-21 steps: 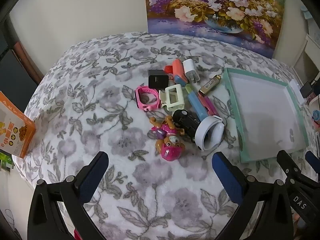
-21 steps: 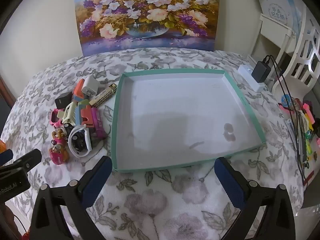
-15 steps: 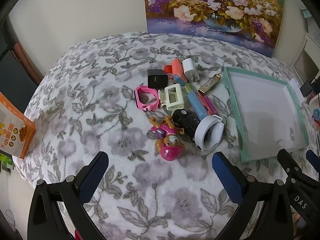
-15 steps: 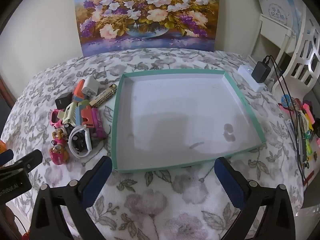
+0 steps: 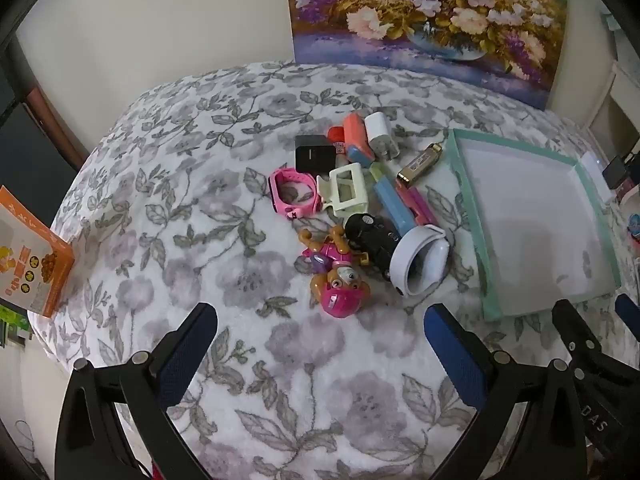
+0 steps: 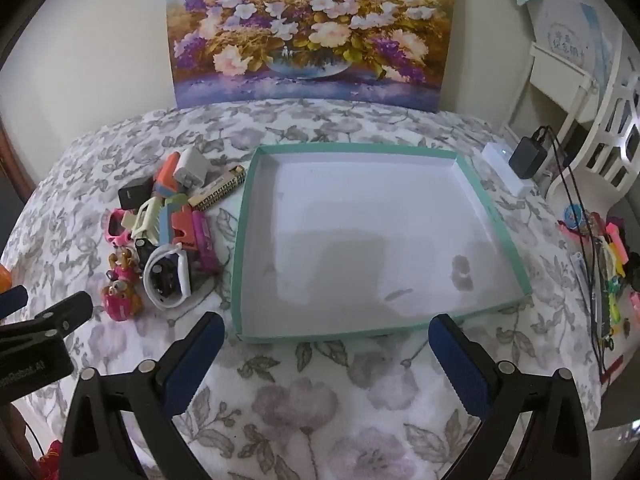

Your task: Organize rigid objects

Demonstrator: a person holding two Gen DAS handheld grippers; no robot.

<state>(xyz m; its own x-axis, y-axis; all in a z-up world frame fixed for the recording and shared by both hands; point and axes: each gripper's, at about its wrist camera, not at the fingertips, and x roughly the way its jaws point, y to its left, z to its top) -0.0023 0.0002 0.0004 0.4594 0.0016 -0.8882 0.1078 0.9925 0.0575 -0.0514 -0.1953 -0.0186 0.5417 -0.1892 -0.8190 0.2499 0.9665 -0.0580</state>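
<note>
Both jaws spread wide, nothing between them: left gripper [image 5: 320, 320] poised above the floral fleece blanket [image 5: 168, 208] just short of the toy pile, right gripper [image 6: 326, 330] poised at the near edge of the tray [image 6: 240, 248]. Soft, fuzzy blanket, grey flowers and leaves on white. Leftmost, seen only from the left wrist, an orange cardboard box [image 5: 32, 256] at the blanket's edge. Then the pile, left of the tray and apart from it: pink plastic watch [image 5: 294, 192], black square block [image 5: 314, 156], cream hair claw [image 5: 346, 192], glossy pink puppy figure [image 5: 338, 276] nearest the left gripper, black toy car [image 5: 370, 236] touching it, white looped wristband [image 5: 418, 262] standing on edge, orange-and-blue eraser-like bar [image 5: 358, 140], white plug adapter [image 5: 380, 134], blue and pink bars [image 5: 400, 208] side by side, gold rectangular lighter-like piece [image 5: 420, 162] closest to the tray corner. Shallow square tray, teal rim, white card floor, faint smudges inside, holding nothing. Behind, a flower painting [image 6: 312, 28] leaning on the wall. Rightmost, seen properly only from the right wrist: black charger [image 6: 528, 156] on a white block, dangling cables, bright markers [image 6: 612, 256], white lattice chair [image 6: 616, 132].
</note>
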